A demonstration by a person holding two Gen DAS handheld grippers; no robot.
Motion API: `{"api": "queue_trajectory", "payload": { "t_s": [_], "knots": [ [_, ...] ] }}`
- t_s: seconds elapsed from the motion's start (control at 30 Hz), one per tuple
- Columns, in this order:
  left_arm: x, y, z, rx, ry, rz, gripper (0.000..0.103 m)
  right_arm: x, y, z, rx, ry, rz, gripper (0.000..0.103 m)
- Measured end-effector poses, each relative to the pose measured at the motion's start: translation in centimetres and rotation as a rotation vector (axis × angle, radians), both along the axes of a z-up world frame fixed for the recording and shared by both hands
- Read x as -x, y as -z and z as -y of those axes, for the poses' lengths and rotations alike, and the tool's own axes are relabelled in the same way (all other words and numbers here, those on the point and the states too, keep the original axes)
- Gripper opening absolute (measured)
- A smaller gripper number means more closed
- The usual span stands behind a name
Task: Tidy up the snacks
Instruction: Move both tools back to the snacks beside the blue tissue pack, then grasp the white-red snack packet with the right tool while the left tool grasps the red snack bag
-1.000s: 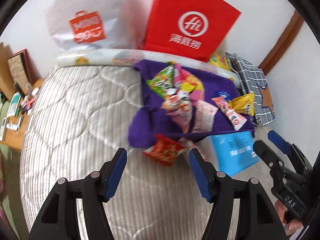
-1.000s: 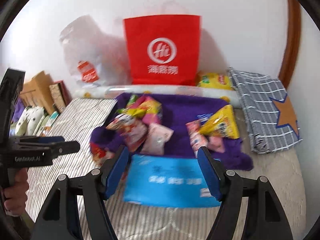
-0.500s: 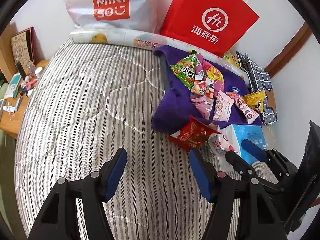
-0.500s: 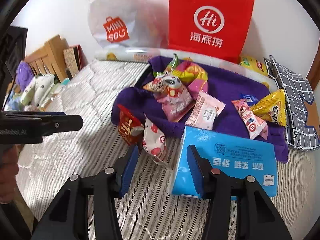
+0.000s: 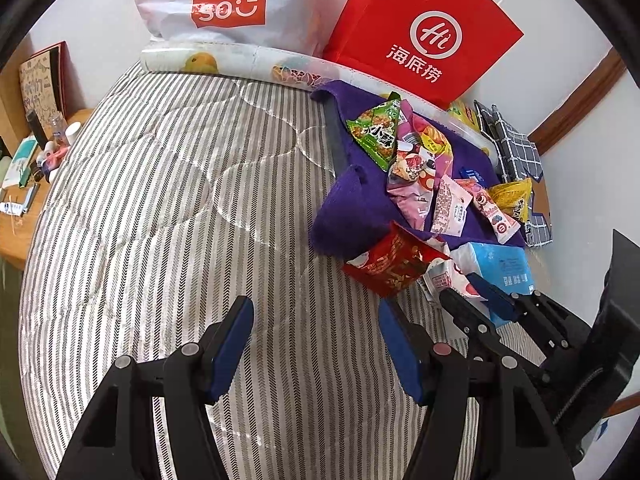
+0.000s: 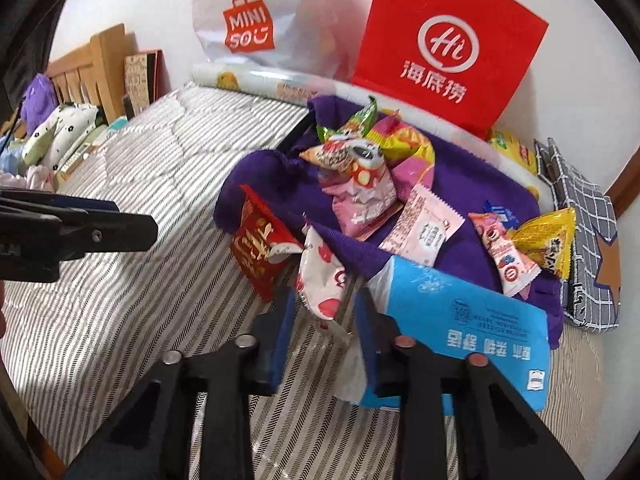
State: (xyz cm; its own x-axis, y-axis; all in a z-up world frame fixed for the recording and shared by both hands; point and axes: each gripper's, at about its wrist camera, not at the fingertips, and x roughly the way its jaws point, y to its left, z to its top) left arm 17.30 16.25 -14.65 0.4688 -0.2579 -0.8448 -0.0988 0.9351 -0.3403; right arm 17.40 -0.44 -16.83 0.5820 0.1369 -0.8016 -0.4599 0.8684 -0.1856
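Note:
Several snack packets lie on a purple cloth (image 5: 360,200) (image 6: 480,184) on the striped bed. A red packet (image 5: 394,266) (image 6: 260,248) and a white-and-red packet (image 6: 324,280) (image 5: 448,280) sit at the cloth's near edge. My right gripper (image 6: 326,312) (image 5: 472,288) has its jaws around the white-and-red packet, narrowed but with a gap still showing. My left gripper (image 5: 314,328) is open and empty over the bare bed, left of the red packet; it also shows in the right wrist view (image 6: 132,228).
A blue tissue pack (image 6: 464,312) (image 5: 500,264) lies right of the right gripper. A red paper bag (image 5: 424,36) (image 6: 448,52) and a white Miniso bag (image 5: 228,0) (image 6: 256,20) stand at the wall. A checked bag (image 6: 580,240) lies at the right. A wooden side table (image 5: 24,184) with small items stands left.
Both grippers moved forward and down toward the snacks. My right gripper narrowed its jaws and came around the white-and-red packet. The left gripper stayed open.

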Motion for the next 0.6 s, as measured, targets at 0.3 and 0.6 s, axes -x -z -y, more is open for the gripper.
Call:
{"api": "queue_trajectory", "payload": {
  "t_s": [0.3, 0.6],
  "knots": [
    [0.6, 0.1, 0.1, -0.007, -0.005, -0.009, 0.063, 0.9, -0.6, 0.4, -0.028, -0.007, 0.019, 0.019],
    [1.5, -1.2, 1.3, -0.026, 0.004, 0.01, 0.063, 3.6, -3.4, 2.0, -0.083, -0.015, 0.068, 0.019]
  ]
}}
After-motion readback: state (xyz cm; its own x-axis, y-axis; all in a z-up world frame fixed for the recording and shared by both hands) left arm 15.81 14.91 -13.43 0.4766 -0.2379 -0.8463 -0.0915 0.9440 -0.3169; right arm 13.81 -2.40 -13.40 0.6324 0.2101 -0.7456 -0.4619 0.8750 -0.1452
